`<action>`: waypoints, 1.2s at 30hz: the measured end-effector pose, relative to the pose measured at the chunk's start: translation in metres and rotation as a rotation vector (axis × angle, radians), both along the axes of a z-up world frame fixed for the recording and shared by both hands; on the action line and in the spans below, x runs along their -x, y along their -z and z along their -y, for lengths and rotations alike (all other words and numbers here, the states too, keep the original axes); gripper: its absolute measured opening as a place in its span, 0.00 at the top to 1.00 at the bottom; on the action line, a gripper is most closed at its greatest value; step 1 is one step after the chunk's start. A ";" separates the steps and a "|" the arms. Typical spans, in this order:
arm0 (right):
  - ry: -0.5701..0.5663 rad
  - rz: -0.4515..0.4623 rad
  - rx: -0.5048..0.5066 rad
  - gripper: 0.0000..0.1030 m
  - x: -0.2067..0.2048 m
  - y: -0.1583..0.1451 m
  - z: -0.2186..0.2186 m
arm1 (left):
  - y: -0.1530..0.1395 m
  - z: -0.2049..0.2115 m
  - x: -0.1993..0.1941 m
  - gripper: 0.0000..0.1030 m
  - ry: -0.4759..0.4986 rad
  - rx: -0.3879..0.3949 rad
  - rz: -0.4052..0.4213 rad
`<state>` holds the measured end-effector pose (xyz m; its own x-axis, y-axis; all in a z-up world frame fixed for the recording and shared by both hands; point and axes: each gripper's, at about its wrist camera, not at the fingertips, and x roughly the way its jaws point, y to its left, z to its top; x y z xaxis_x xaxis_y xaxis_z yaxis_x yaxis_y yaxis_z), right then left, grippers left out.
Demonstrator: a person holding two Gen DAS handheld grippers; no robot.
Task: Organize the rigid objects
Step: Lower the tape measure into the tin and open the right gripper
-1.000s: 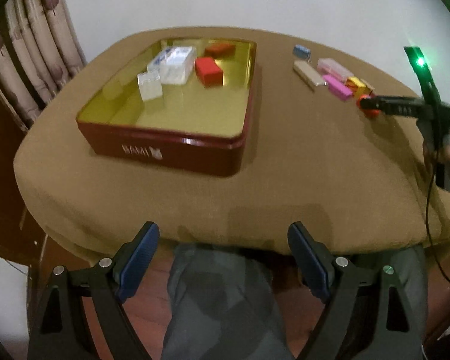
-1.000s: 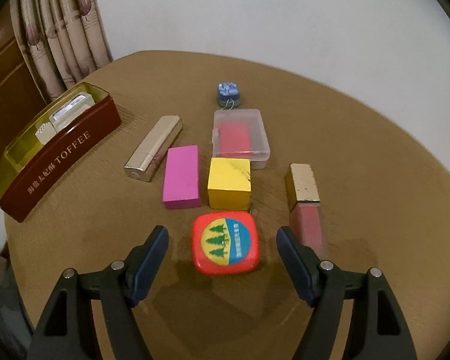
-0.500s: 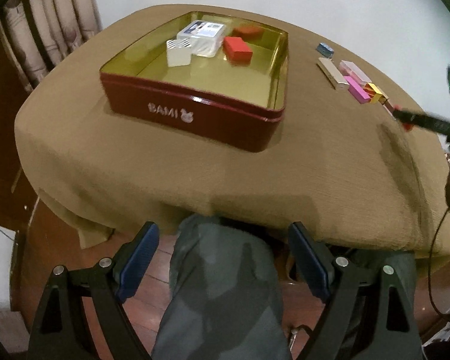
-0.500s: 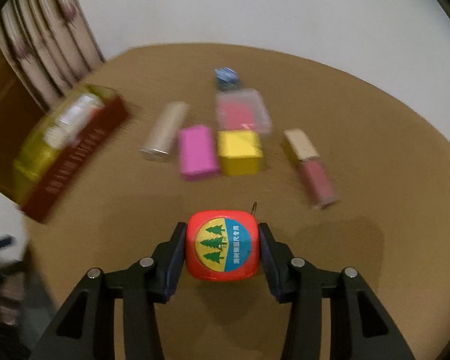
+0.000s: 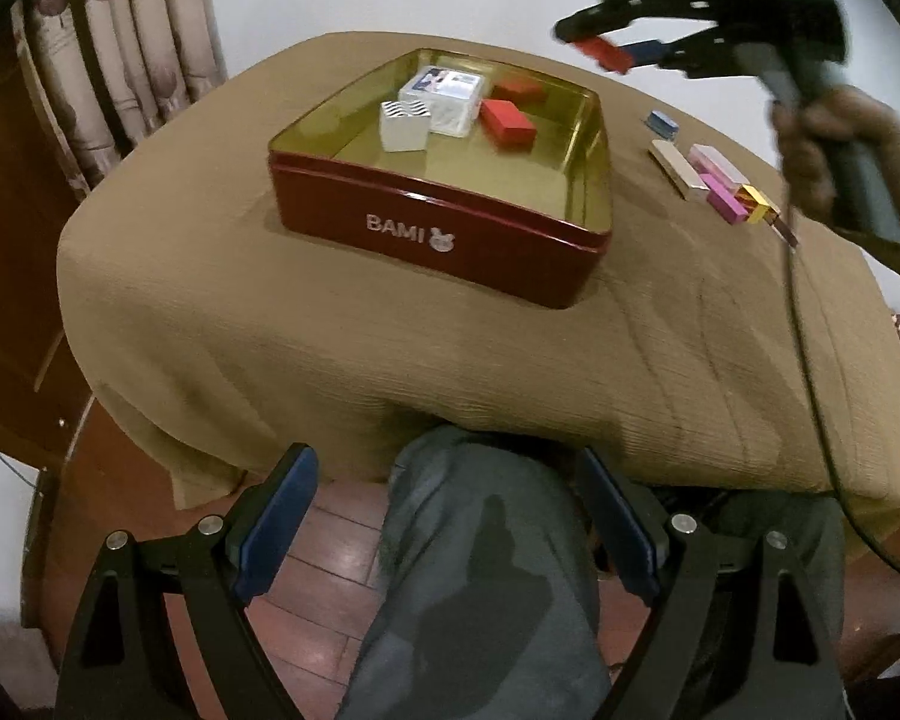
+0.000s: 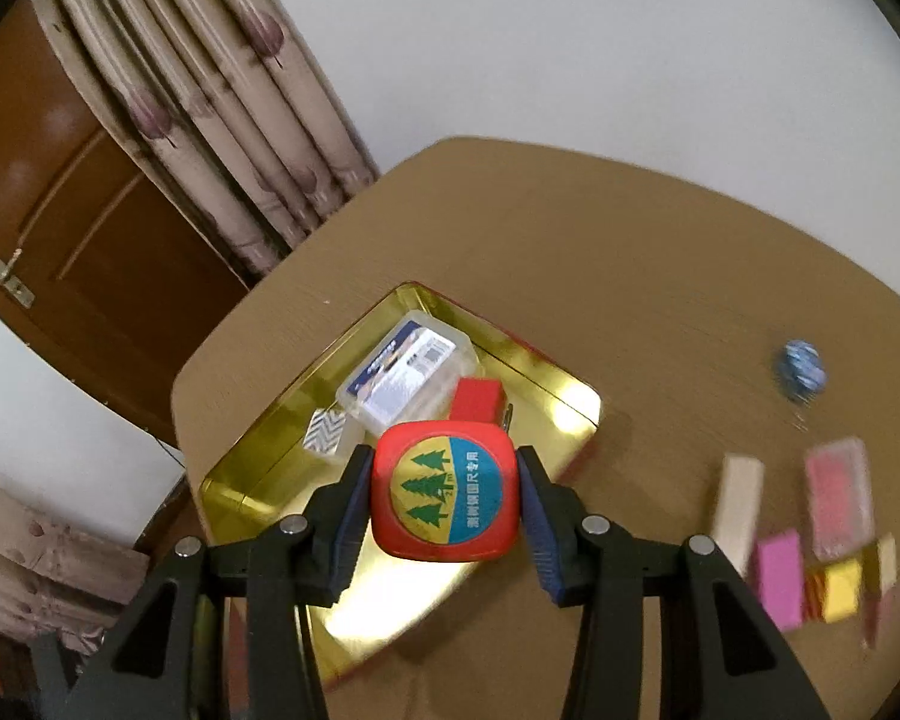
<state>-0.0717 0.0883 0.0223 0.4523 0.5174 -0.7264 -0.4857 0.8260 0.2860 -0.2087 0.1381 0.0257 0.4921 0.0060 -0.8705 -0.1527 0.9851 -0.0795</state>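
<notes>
Red rounded-square tape measure [image 6: 444,492], tool-clamped [image 6: 444,501]

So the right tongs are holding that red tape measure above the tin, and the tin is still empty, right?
Not empty. The right wrist view shows the right tongs gripping the red tape measure above the tin, which already holds a clear plastic case, a red block and a small zigzag-patterned box.

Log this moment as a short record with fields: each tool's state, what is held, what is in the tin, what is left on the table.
right tool: shut on the red tape measure, held above the tin
left tool: open, holding nothing, low in front of the table edge
tin: red outside, gold inside, lid off
in tin: clear plastic case, small white box, two red blocks
on tablecloth: blue round item, beige stick, pink block, yellow block, clear pink case
</notes>
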 end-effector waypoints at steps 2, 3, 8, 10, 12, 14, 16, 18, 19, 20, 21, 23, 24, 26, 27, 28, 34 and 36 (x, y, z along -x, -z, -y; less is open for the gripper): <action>0.006 0.001 0.035 0.54 -0.007 0.007 -0.014 | 0.000 -0.004 -0.001 0.18 -0.006 0.003 0.000; 0.012 -0.003 0.056 0.54 -0.015 0.012 -0.019 | 0.000 -0.006 -0.002 0.18 -0.007 0.013 0.002; 0.041 -0.023 0.119 0.54 -0.033 0.031 -0.032 | 0.006 -0.009 -0.003 0.18 -0.003 0.039 -0.024; 0.052 -0.025 0.148 0.54 -0.037 0.038 -0.034 | 0.009 -0.010 -0.004 0.18 -0.004 0.040 -0.033; 0.066 -0.025 0.165 0.54 -0.038 0.042 -0.034 | 0.011 -0.012 -0.004 0.18 -0.008 0.047 -0.040; 0.070 -0.031 0.159 0.54 -0.039 0.046 -0.033 | 0.014 -0.014 -0.004 0.18 -0.013 0.060 -0.047; 0.089 -0.022 0.164 0.54 -0.039 0.047 -0.032 | 0.016 -0.014 -0.004 0.18 -0.017 0.067 -0.054; 0.101 -0.007 0.142 0.52 -0.038 0.044 -0.028 | 0.018 -0.014 -0.003 0.18 -0.019 0.066 -0.061; 0.102 -0.006 0.126 0.52 -0.038 0.042 -0.025 | 0.018 -0.014 -0.003 0.18 -0.018 0.065 -0.061; 0.105 0.000 0.096 0.51 -0.036 0.037 -0.020 | 0.017 -0.013 -0.003 0.18 -0.017 0.061 -0.057; 0.106 0.009 0.077 0.51 -0.035 0.032 -0.015 | 0.016 -0.011 -0.002 0.18 -0.015 0.049 -0.052; 0.138 0.078 -0.011 0.51 -0.015 0.015 0.012 | 0.012 -0.009 0.000 0.18 -0.013 0.028 -0.037; 0.159 0.104 -0.035 0.51 -0.007 0.011 0.023 | 0.009 -0.007 0.001 0.18 -0.010 0.021 -0.024; 0.248 0.177 -0.074 0.50 0.022 0.005 0.067 | 0.002 -0.003 0.004 0.18 0.001 0.012 0.002; 0.292 0.208 -0.071 0.48 0.037 0.005 0.088 | -0.001 -0.001 0.005 0.18 0.009 0.009 0.016; 0.344 0.244 -0.047 0.48 0.053 0.009 0.111 | -0.004 0.003 0.007 0.18 0.019 0.006 0.026; 0.642 0.305 0.315 0.45 0.118 0.063 0.230 | -0.024 0.045 0.002 0.18 0.174 -0.030 0.064; 0.697 0.284 0.362 0.45 0.132 0.080 0.260 | -0.036 0.067 -0.009 0.18 0.232 -0.050 0.085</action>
